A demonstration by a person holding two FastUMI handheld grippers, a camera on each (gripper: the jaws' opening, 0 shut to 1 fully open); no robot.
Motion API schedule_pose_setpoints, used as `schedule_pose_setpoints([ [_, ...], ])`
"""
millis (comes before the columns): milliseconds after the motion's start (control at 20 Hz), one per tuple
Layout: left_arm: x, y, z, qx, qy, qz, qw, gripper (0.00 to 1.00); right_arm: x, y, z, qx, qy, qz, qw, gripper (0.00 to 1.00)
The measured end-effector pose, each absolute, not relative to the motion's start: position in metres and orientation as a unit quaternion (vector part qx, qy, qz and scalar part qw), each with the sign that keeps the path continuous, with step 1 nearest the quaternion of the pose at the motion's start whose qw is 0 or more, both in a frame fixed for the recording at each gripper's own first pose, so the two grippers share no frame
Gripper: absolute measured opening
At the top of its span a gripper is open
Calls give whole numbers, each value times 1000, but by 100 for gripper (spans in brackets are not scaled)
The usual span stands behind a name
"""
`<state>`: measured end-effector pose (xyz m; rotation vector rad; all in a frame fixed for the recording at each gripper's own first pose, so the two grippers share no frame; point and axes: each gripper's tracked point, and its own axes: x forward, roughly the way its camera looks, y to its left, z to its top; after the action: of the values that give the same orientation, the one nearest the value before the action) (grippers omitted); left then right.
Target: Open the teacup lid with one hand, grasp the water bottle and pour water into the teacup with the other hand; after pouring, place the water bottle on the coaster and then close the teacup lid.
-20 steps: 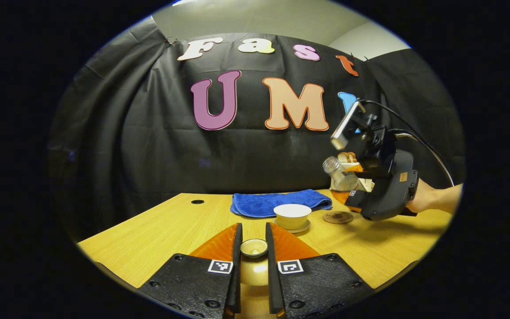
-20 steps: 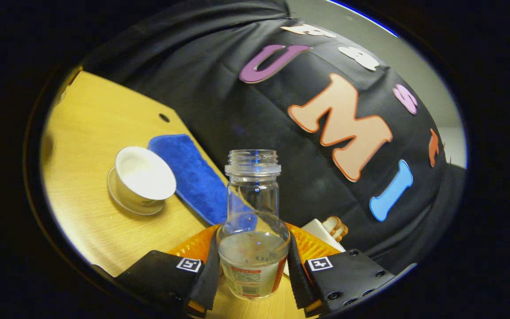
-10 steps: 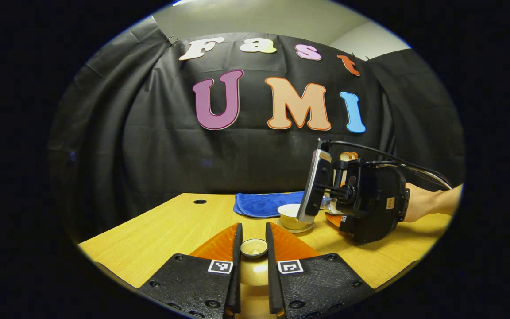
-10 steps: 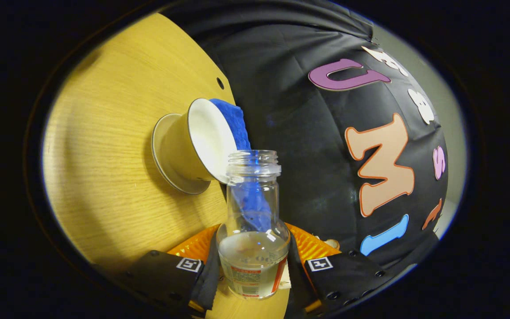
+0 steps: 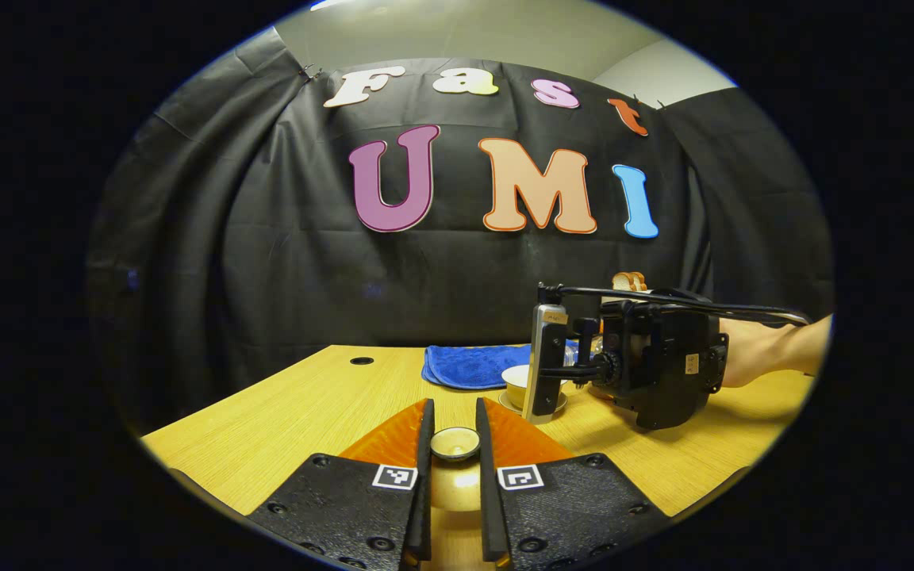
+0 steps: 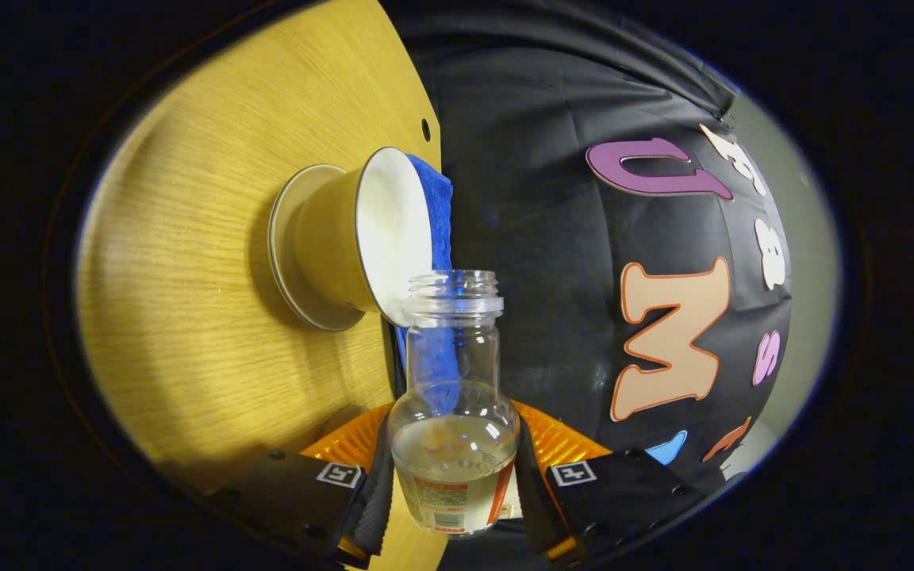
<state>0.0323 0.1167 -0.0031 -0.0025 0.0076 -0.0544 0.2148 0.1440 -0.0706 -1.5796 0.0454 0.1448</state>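
Observation:
My left gripper [image 5: 454,419] rests low over the wooden table [image 5: 306,412], shut on the small round teacup lid [image 5: 455,444]. Beyond it stands the pale, uncovered teacup [image 5: 514,379] on its saucer, partly hidden by the right gripper's housing [image 5: 663,365] and the hand [image 5: 774,349] holding it. In the right gripper view, my right gripper [image 6: 453,448] is shut on the clear water bottle [image 6: 455,396], which is uncapped and rolled onto its side. The bottle's mouth [image 6: 455,285] sits at the rim of the teacup [image 6: 362,234]. Some water lies in the bottle's base.
A folded blue towel [image 5: 473,365] lies behind the teacup near the table's back edge, also seen as the blue towel [image 6: 435,198] in the right gripper view. A small hole [image 5: 361,360] marks the tabletop at back left. A bread-like item [image 5: 629,280] sits behind the right gripper.
The right gripper came down from up high to the teacup and rolled over, tipping the bottle until its mouth reached the cup rim. The left gripper stayed still, holding the lid.

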Motion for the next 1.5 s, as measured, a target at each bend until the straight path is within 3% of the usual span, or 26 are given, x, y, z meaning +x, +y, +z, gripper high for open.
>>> schedule_pose_setpoints([
  [900,32,118,-2,-1,3,-27,1000,22,230,147,-49,-803,-13,55,593,71],
  [1500,32,118,-3,-1,5,-27,1000,22,236,144,-38,-838,-21,49,543,70],
])
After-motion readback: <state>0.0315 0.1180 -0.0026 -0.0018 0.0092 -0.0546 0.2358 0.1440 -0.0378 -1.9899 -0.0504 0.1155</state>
